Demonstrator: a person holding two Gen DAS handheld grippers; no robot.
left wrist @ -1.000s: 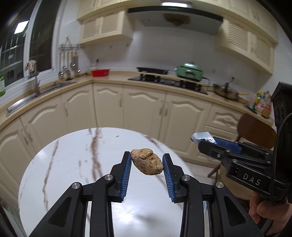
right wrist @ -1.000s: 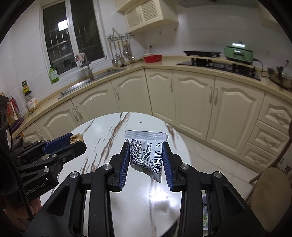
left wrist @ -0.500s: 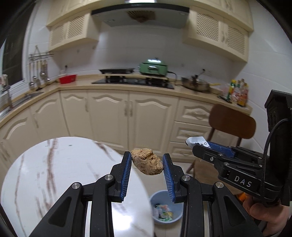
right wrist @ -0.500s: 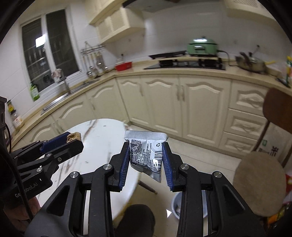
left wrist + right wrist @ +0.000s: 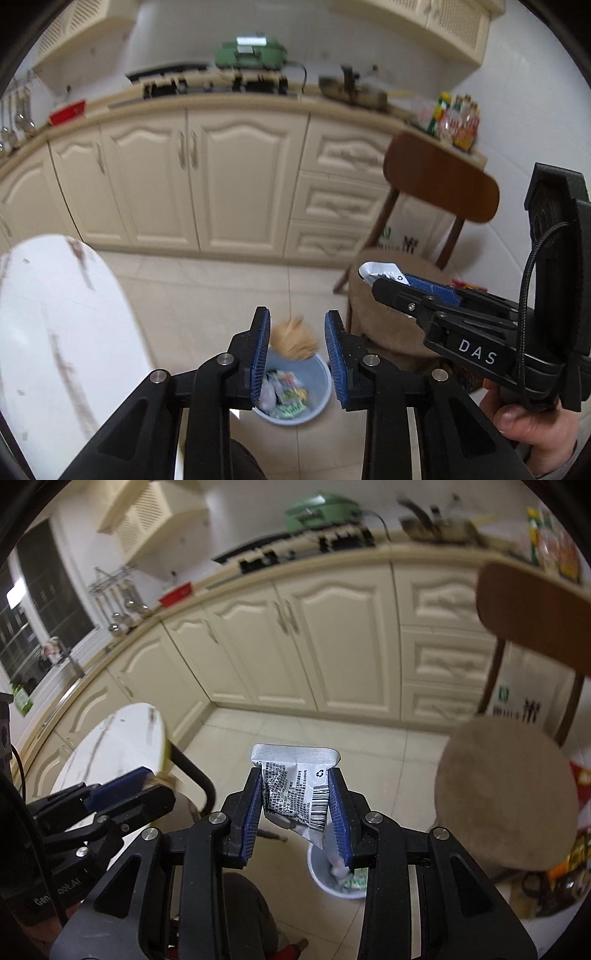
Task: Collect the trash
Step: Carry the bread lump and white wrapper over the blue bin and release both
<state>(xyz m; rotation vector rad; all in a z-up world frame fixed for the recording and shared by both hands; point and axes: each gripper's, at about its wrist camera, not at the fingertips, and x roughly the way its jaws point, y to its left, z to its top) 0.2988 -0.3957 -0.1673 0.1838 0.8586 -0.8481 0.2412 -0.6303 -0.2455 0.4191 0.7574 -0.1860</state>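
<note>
Pale blue, the trash bin (image 5: pixel 295 391) stands on the tiled floor between the marble table (image 5: pixel 55 332) and a brown chair (image 5: pixel 436 184). Above it, the left gripper (image 5: pixel 297 332) is closing; the blurred tan lump (image 5: pixel 295 338) sits between its pads, contact unclear. The right gripper (image 5: pixel 295 805) pinches a silver wrapper (image 5: pixel 295 790).

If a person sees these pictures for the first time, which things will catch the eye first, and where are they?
First comes the silver wrapper with black print, pinched between the blue pads of the right gripper, straight ahead in the right wrist view. Next is the blurred brown lump between the left gripper's closing jaws, apparently clear of both pads. Below both, on the tiled floor, stands the pale blue bin, already holding colourful litter.
</note>
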